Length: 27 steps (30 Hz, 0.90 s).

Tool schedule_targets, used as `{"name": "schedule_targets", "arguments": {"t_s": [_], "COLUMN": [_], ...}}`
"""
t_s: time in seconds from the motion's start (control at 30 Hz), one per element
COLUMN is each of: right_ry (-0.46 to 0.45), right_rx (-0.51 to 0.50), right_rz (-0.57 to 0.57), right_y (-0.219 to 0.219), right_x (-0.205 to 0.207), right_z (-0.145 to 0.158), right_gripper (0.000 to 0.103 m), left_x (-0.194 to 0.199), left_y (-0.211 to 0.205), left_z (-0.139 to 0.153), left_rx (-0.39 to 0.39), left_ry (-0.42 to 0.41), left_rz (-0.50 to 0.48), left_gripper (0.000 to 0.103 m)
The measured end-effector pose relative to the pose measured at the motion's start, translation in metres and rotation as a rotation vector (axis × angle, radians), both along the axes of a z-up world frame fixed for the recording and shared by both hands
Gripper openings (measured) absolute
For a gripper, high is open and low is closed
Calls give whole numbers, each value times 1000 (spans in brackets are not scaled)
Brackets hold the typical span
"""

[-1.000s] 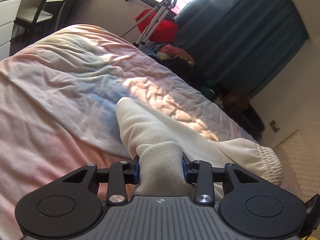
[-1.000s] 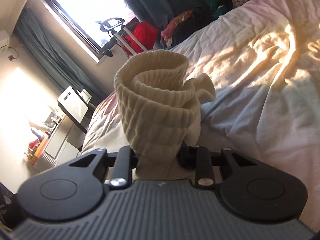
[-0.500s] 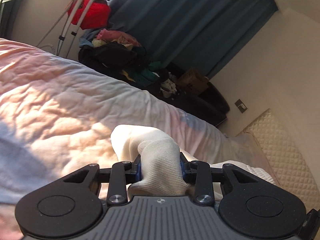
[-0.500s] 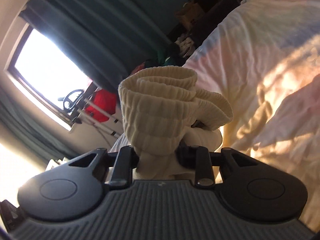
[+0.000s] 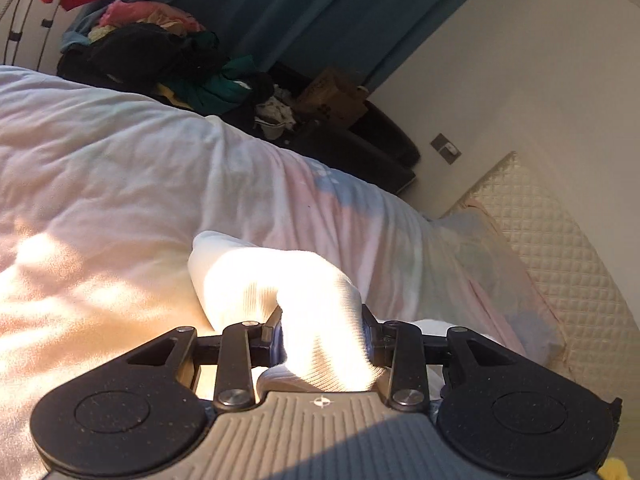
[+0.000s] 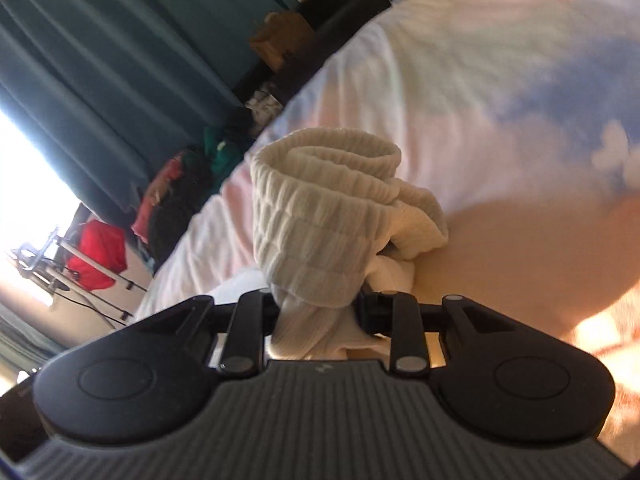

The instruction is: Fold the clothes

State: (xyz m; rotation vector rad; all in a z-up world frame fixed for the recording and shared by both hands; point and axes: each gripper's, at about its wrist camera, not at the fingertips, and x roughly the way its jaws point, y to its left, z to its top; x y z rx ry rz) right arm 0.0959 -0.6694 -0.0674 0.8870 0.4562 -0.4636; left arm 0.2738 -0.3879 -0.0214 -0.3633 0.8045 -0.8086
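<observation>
A cream garment with ribbed cuffs hangs between both grippers over the bed. In the left wrist view my left gripper (image 5: pixel 322 328) is shut on one ribbed cuff (image 5: pixel 320 340), and the cloth (image 5: pixel 248 276) runs forward and down onto the pastel duvet (image 5: pixel 120 184), lit by sun. In the right wrist view my right gripper (image 6: pixel 316 304) is shut on the other cuff (image 6: pixel 320 208), which stands bunched and curled above the jaws over the duvet (image 6: pixel 480 80). The fingertips of both grippers are hidden by cloth.
A pile of dark and coloured clothes (image 5: pixel 160 52) lies beyond the bed's far edge, with a cardboard box (image 5: pixel 332 96) and a teal curtain (image 5: pixel 280 8). A quilted headboard (image 5: pixel 560 248) stands at the right. A red bag (image 6: pixel 98 252) sits by the window.
Both grippers have swept sideways along the bed with the garment still held. The window and desk have slid out of view, and the headboard end and the wall have come in.
</observation>
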Motion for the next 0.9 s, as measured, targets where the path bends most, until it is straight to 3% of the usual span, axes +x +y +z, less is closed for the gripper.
{"name": "schedule_targets", "arguments": {"t_s": [0.1, 0.3, 0.43, 0.6, 0.7, 0.9], "right_ry": [9, 21, 44, 118, 129, 78], "right_rx": [-33, 2, -104, -109, -132, -287], "right_rz": [36, 45, 19, 6, 27, 100], "right_y": [13, 38, 64, 76, 81, 113], "right_x": [-16, -46, -59, -76, -89, -127], "right_z": [-17, -54, -58, -21, 6, 80], "right_gripper": [33, 43, 50, 50, 51, 50], "left_x": [-12, -38, -47, -76, -107, -187], "left_y": [15, 31, 35, 44, 54, 70], "left_z": [-17, -47, -43, -7, 24, 83], "left_rx": [32, 183, 217, 326, 332, 309], "left_ry": [-12, -94, -98, -170, -212, -327], "left_rz": [-54, -104, -105, -91, -81, -85], "left_gripper": [39, 46, 54, 61, 62, 73]}}
